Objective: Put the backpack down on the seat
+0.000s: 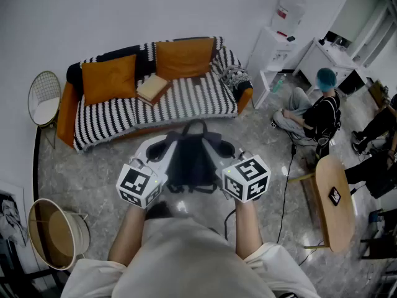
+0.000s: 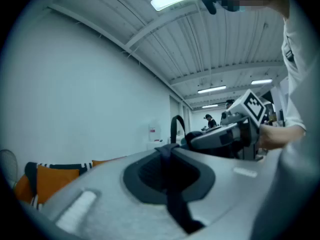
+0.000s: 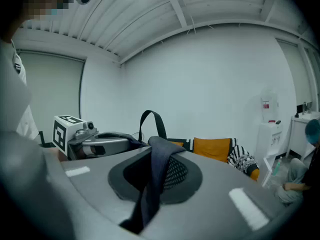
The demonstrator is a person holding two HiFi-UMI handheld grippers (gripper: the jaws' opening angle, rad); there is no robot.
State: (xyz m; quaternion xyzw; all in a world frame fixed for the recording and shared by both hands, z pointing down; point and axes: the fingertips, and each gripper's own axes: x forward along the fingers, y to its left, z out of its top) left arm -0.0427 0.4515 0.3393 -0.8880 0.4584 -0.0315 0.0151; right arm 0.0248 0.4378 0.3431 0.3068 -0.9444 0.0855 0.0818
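Closest to the head camera, at 6 o'clock, the person's pale shirt (image 1: 186, 253) is filling the bottom of the view, and both forearms are reaching from it toward 12 o'clock. Beyond them the striped sofa (image 1: 65, 113) is standing against the wall at 12 o'clock, with its long axis running from 9 to 3 o'clock. Two orange cushions (image 1: 108, 78) are leaning on its backrest, and a flat pale thing (image 1: 153, 89), maybe a book, is resting on the seat (image 1: 198, 98) at about 11 o'clock.

The dark backpack (image 1: 189, 160) is hanging in the air between the two grippers, above the stone floor (image 1: 80, 166) and well apart from the sofa. Its handle loop (image 1: 193, 128) is standing up on the side toward the sofa. The left gripper (image 1: 154, 151) is holding at 9 o'clock of the bag and the right gripper (image 1: 228, 151) at 3 o'clock, and both seem equally near to the seat.

In the left gripper view the jaws are pressing fully together on the left strap (image 2: 172, 189). In the right gripper view the jaws are standing almost together, pinching the right strap (image 3: 150, 184).

As I judge it, the seat is lying straight ahead of both pairs of jaws at 12 o'clock, so both hands should be carrying the bag forward together, toward the free part near 1 o'clock.
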